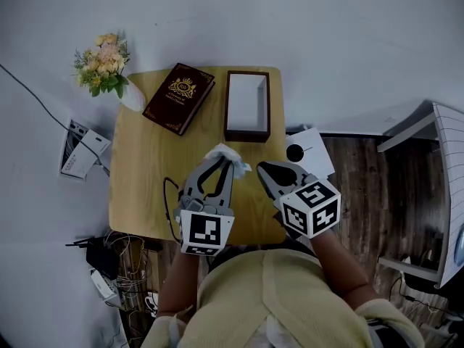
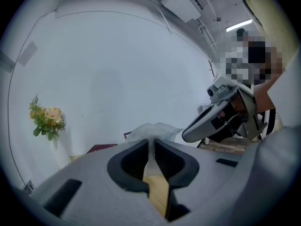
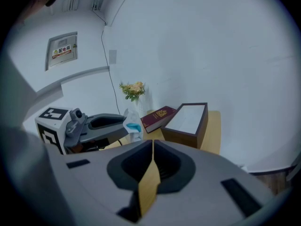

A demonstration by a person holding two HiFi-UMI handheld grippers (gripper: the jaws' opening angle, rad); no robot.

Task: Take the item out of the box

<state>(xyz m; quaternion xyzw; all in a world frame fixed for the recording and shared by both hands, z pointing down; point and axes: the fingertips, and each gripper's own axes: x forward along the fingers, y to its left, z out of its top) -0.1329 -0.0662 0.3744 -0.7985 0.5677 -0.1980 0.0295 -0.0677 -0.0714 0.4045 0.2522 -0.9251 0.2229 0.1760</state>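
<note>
Item: a small crumpled packet in clear wrapping, with a blue patch showing in the right gripper view. We find it out of the box, held above the table, nearer the person than the box. The left gripper has its jaws clamped on it, and the wrapping bunches out past the tips. The right gripper is just beside it, its jaws pressed together with nothing between them. Box: dark brown, open, white inside, standing at the far edge of the wooden table. Dark red book with a gold crest: beside the box, to its left. Bunch of flowers: at the far left corner. White card with a black disc: off the table's right edge.
</note>
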